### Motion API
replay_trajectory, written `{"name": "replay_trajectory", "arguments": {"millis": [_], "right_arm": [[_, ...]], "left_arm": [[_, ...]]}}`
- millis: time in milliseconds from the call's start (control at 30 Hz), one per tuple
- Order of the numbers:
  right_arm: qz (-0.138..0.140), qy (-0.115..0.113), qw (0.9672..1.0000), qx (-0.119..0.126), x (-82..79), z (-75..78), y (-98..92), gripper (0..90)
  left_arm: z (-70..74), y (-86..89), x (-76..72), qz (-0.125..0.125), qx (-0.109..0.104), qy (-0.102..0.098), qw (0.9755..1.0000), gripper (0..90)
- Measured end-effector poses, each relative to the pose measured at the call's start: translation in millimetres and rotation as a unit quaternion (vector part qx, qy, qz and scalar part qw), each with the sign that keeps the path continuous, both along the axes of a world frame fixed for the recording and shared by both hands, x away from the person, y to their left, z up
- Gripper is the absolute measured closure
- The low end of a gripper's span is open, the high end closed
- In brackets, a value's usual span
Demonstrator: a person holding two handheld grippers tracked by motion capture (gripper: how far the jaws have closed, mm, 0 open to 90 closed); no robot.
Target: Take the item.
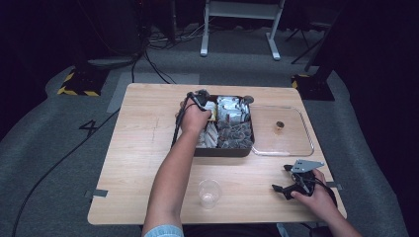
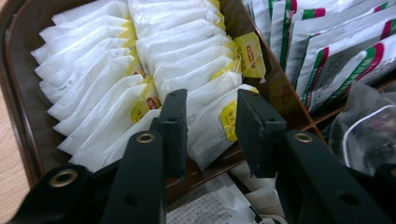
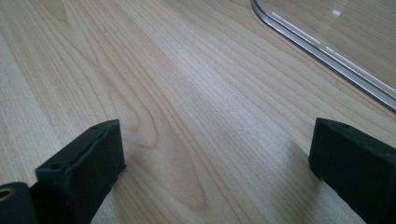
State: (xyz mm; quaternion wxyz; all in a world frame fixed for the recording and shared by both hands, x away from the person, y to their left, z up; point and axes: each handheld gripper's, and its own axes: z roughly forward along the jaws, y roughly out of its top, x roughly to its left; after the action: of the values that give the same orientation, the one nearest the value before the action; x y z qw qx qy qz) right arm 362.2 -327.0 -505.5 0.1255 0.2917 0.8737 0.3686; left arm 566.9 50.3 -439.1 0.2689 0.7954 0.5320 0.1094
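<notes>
Wooden table [image 1: 143, 148], tea bag [image 2: 212, 126] between left gripper's [image 2: 210, 130] fingers [image 2: 173, 126]

The wooden table [image 1: 143, 148] stands on grey carpet [image 1: 44, 163]. From its middle, a clear plastic cup [image 1: 209, 193] stands at 6 o'clock, near the front edge. A clear lid [image 1: 291, 143] lies flat at 3 o'clock, with a small brown knob [image 1: 279, 127] on it. It lies just beside the brown box [image 1: 225, 152]. Inside the box, at 1 o'clock, white sachets with red and green stripes [image 2: 327, 56] stand in a row, and dark tea in clear pouches [image 2: 364, 126] lies below them. On the carpet, a "4" [image 1: 89, 127] is at 9 o'clock and a white frame [image 1: 242, 29] at 12 o'clock.
</notes>
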Motion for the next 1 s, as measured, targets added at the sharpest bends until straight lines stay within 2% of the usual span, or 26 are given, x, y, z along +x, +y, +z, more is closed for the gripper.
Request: {"name": "replay_trajectory", "arguments": {"millis": [100,300,367,400,433,467,500,533,700,1000], "right_arm": [[0.001,-0.001,1.0,0.0,-0.5,0.1,-0.3,4.1],[0.001,-0.001,1.0,0.001,-0.9,0.1,-0.5,4.4],[0.001,-0.001,1.0,0.001,-0.9,0.1,-0.5,4.4],[0.001,-0.001,1.0,0.001,-0.8,0.1,-0.5,4.4],[0.001,-0.001,1.0,0.001,-0.9,0.1,-0.5,4.4],[0.001,-0.001,1.0,0.001,-0.9,0.1,-0.5,4.4],[0.001,-0.001,1.0,0.001,-1.0,0.2,-0.5,4.5],[0.001,-0.001,1.0,0.001,-1.0,0.2,-0.5,4.5],[0.001,-0.001,1.0,0.001,-1.3,0.2,-0.6,4.8],[0.001,-0.001,1.0,0.002,-1.2,0.2,-0.6,4.8]], "left_arm": [[-4.6,0.3,3.5,-0.004,0.003,0.004,1.0,67.5],[-12.2,-2.2,7.1,-0.003,0.005,0.008,1.0,64.6],[-12.4,-4.0,6.9,-0.008,0.005,0.009,0.9999,67.1],[-12.1,-4.8,6.6,-0.009,0.007,0.009,0.9999,69.4],[-11.7,-5.7,6.2,-0.009,0.009,0.01,0.9999,75.9],[-10.8,-5.8,6.2,-0.014,0.014,0.011,0.9997,75.9],[-8.5,-5.5,5.3,-0.024,0.019,0.017,0.9994,87.1],[-8.5,-5.5,5.3,-0.024,0.019,0.017,0.9994,89.8],[-7.0,-5.4,4.2,-0.032,0.022,0.015,0.9991,90.0],[-1.2,-2.7,3.5,-0.037,0.014,0.005,0.9992,90.0]]}}
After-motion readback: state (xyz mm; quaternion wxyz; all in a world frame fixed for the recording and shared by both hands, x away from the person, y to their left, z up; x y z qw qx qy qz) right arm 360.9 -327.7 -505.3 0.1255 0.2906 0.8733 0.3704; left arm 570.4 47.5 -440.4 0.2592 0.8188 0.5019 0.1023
